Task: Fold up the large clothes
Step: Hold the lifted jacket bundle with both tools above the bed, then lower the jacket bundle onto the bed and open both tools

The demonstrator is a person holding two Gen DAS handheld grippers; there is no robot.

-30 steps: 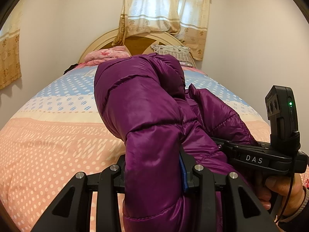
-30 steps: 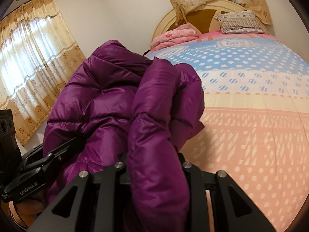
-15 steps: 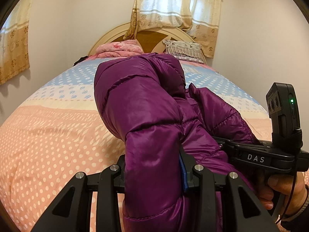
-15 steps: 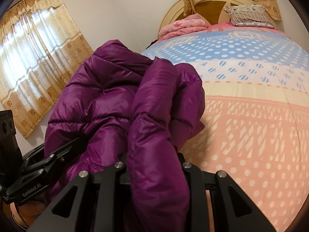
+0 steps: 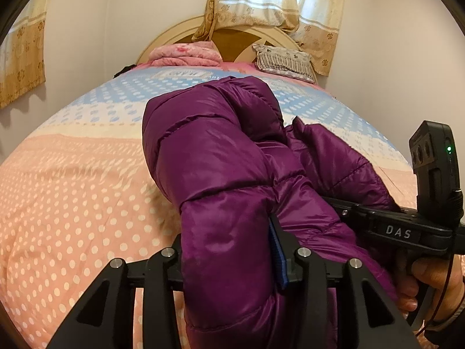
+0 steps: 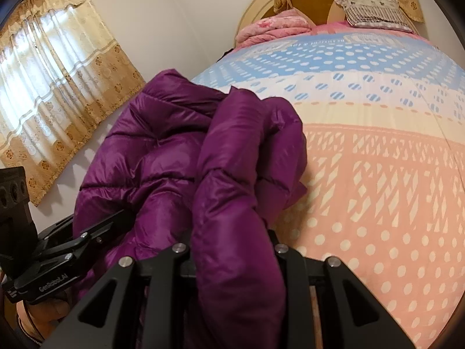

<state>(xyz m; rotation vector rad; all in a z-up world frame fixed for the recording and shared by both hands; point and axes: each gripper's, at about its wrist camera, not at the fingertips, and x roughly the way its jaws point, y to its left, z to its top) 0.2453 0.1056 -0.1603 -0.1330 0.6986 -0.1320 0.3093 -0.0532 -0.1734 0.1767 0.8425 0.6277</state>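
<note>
So we've got the purple puffer jacket point(image 5: 221, 168) pinched in both grippers at once, held up above the bed point(image 5: 72, 203). In the left wrist view, the left gripper point(image 5: 232, 250) has its jaws closed in tight on a thick fold of the jacket, which bulges up and forward between them and hides most of the fingers; a strip of blue pad point(image 5: 277, 256) shows on the right finger. The right gripper point(image 5: 389, 226) sits just beside it on the right, also buried in fabric.

From the right wrist view it's the same deal: the right gripper point(image 6: 232, 250) jaws are squeezed onto another bunched fold, and the left gripper point(image 6: 66, 247) pokes in at lower left with the jacket draped over its tip.

The jacket point(image 6: 180, 151) is shiny, slippery-looking nylon, quilted in puffy horizontal channels with stitched seams, all crumpled and rounded. The bed cover is matte, with pink polka dots near us, a cream band, then blue dots. A folded pink blanket point(image 5: 186, 55) and a fringed pillow point(image 5: 283, 61) rest by the curved headboard point(image 5: 232, 33); lacy beige curtains point(image 6: 52, 87) hang at the window.
</note>
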